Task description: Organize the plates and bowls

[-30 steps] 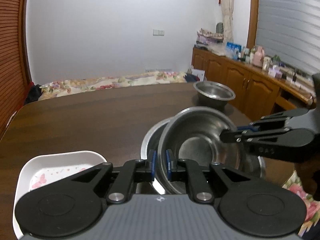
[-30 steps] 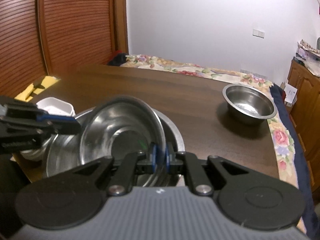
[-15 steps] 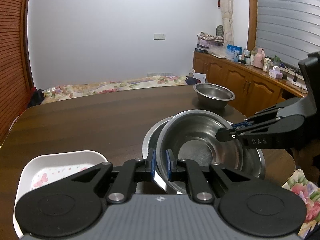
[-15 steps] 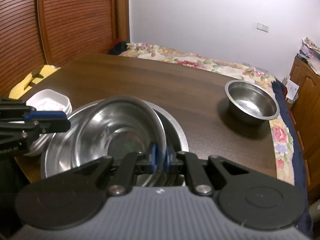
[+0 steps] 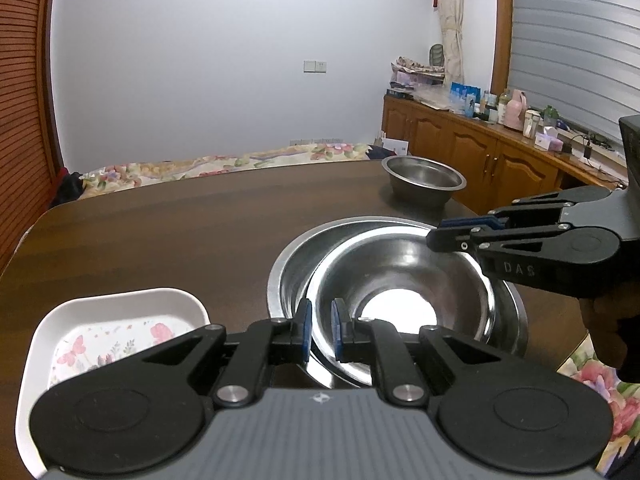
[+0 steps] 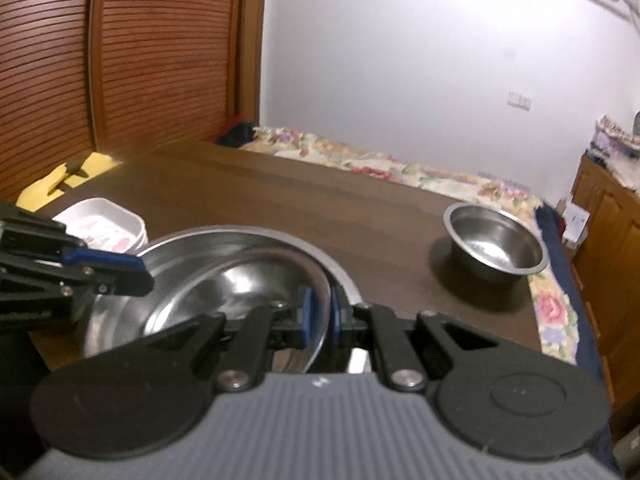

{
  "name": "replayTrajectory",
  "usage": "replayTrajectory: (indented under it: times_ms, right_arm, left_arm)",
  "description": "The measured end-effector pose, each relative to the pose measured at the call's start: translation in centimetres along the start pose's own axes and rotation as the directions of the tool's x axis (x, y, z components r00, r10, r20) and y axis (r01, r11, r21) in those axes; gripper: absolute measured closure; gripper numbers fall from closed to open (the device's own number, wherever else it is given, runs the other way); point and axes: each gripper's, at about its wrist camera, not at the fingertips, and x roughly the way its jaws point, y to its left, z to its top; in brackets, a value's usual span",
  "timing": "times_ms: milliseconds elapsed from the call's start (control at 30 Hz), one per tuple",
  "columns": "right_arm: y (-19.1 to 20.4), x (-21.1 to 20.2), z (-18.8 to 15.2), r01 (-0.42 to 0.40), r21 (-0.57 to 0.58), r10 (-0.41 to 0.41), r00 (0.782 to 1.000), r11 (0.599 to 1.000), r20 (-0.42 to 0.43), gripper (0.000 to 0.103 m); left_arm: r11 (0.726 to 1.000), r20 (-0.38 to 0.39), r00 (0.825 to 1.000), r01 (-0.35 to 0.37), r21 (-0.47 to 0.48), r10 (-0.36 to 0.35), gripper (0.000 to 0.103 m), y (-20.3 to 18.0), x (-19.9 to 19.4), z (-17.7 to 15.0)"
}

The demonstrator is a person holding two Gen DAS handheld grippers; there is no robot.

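A steel bowl (image 5: 400,276) (image 6: 248,284) lies tilted inside a larger steel basin (image 5: 292,264) (image 6: 224,240) on the dark wooden table (image 5: 160,232). My left gripper (image 5: 320,330) is shut on the bowl's near-left rim. My right gripper (image 6: 320,316) is shut on the opposite rim and shows from the side in the left wrist view (image 5: 436,234). A smaller steel bowl (image 5: 423,180) (image 6: 494,244) stands alone near the table's far right edge. White square plates with a butterfly print (image 5: 108,344) (image 6: 108,224) sit stacked left of the basin.
A flowered cloth (image 5: 208,164) hangs over the table's far edge. Wooden cabinets (image 5: 480,160) with bottles and boxes line the right wall. A slatted wooden door (image 6: 140,60) stands at the left. A yellow item (image 6: 60,184) lies beyond the table's left corner.
The held bowl has sunk lower and less tilted into the basin, with both grippers still clamped on its rim. The right wrist view has swung slightly and is blurred.
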Motion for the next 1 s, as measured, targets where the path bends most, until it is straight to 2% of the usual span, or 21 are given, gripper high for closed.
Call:
replayTrajectory:
  times_ms: [467,767,1000]
  right_arm:
    - [-1.9,-1.8,0.7,0.014,0.067,-0.019,0.997,0.998,0.073,0.092]
    - [-3.5,-4.5,1.1,0.038,0.106,-0.051,0.991,0.994,0.123,0.092]
    - [-5.4,-6.2,1.3,0.087,0.114,-0.103,0.983,0.99,0.149,0.092]
  left_arm:
    - [1.0,0.036,0.999,0.003,0.009,-0.004,0.088,-0.8,-1.2,1.2]
    - [0.999,0.058,0.998,0.002,0.039,-0.004,0.088,-2.1,-2.2,2.8]
    - [0.998,0.063,0.998,0.024,0.062,-0.028,0.088,-3.0,-1.8,4.3]
